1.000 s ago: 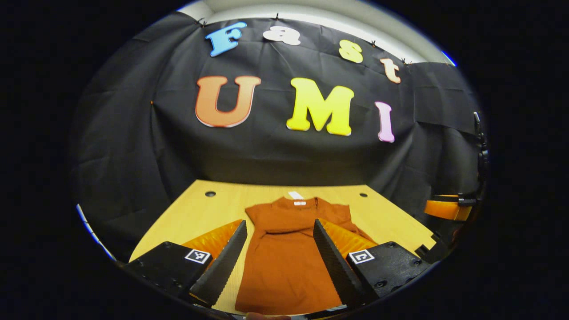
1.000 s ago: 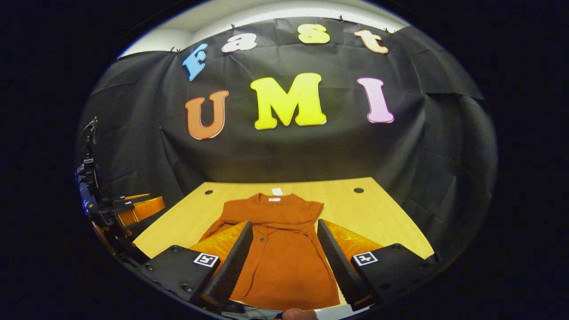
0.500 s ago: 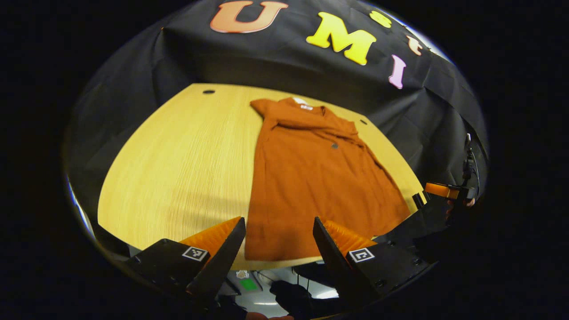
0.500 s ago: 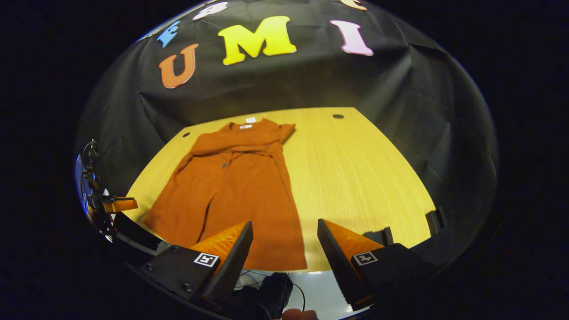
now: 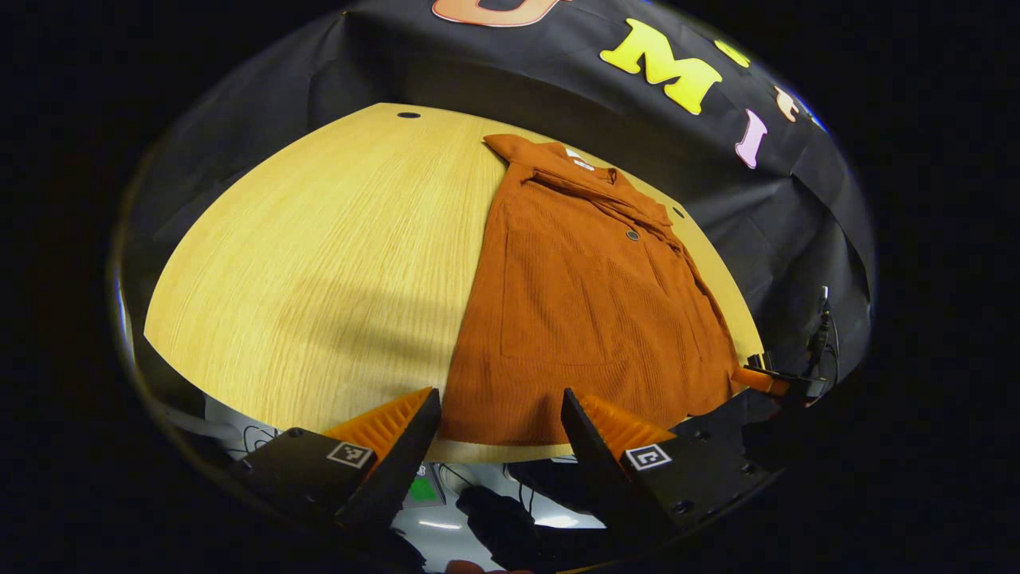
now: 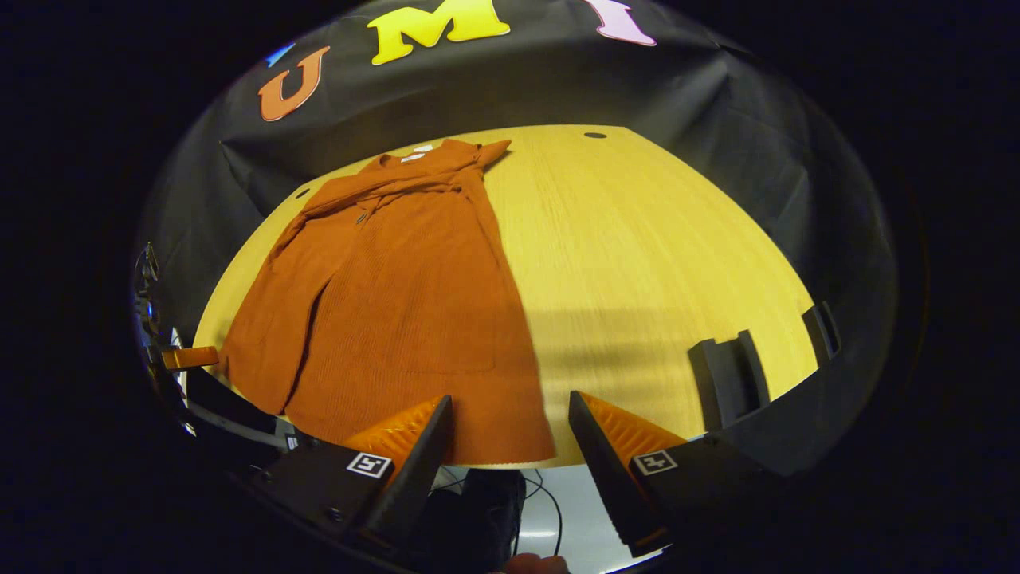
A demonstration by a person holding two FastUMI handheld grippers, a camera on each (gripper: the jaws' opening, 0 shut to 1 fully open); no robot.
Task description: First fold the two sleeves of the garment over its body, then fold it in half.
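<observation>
- One worktop, light wood grain, with a small round hole near each far corner and black cloth hung behind it as the booth wall. Past its near edge you can see a pale floor with some cables.
- One garment, rust-orange knit, lying flat on the worktop with the collar toward the wall and the hem right at the near edge. Both sleeves look folded across the chest, and one dark button shows.
- Two black brackets stand at the worktop's near right edge in the right gripper view.
- Two grippers, both hovering off the near edge, tilted down at the hem. The left gripper has its jaws spread wide with nothing between them, lined up with the hem's left half.
- The right gripper is the same deal: jaws released and apart, over the hem's right corner, not touching the cloth.
- From the left gripper view, the other gripper's tip pokes in just beside the garment's right hem corner; can't tell if it touches.
</observation>
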